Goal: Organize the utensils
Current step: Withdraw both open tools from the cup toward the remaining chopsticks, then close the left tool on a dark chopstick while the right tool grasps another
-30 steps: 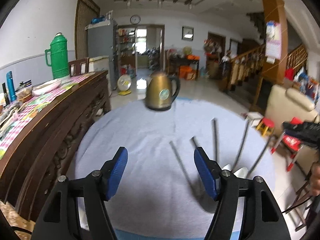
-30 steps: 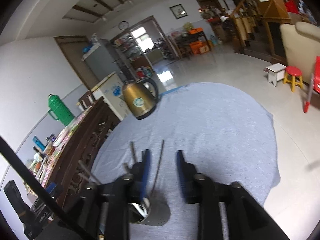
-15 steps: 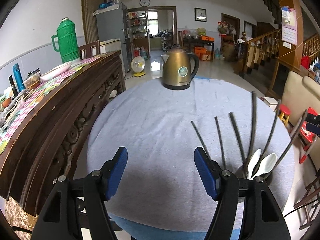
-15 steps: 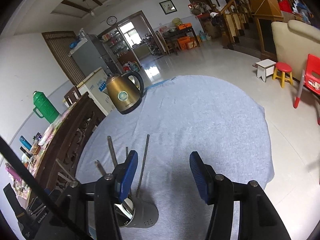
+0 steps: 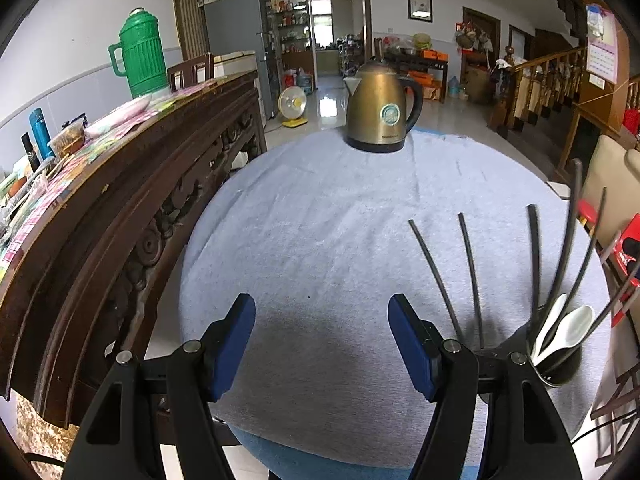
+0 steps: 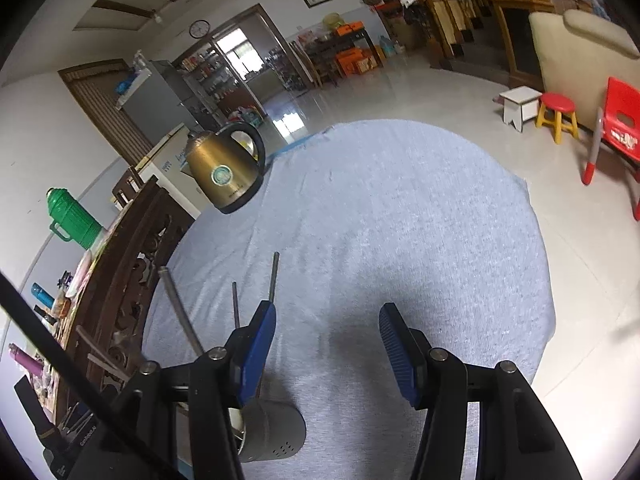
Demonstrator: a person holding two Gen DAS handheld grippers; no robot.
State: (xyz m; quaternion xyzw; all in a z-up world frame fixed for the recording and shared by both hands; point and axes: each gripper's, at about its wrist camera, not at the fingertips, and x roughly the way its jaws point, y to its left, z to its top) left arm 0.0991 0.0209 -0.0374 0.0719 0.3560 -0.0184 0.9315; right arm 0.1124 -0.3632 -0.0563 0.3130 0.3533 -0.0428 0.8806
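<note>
Grey cloth covers the round worktop (image 5: 320, 240), bare between both sets of jaws. The right gripper (image 6: 326, 344) has just widened its jaws; a second ago they stood narrow beside a chopstick, and now nothing sits between the blue pads. The left gripper (image 5: 322, 336) holds its jaws apart as before, also empty, and its view has tipped down toward the cloth. The metal utensil holder (image 6: 270, 432) stands near the worktop's near edge, just left of the right gripper, carrying dark chopsticks (image 5: 468, 276) and white spoons (image 5: 568, 330). Judgement: the last utensil is released into the holder; no loose utensils show on the cloth, so the sorting appears nearly complete. The brass kettle (image 5: 380, 110) stands at the far edge.
</note>
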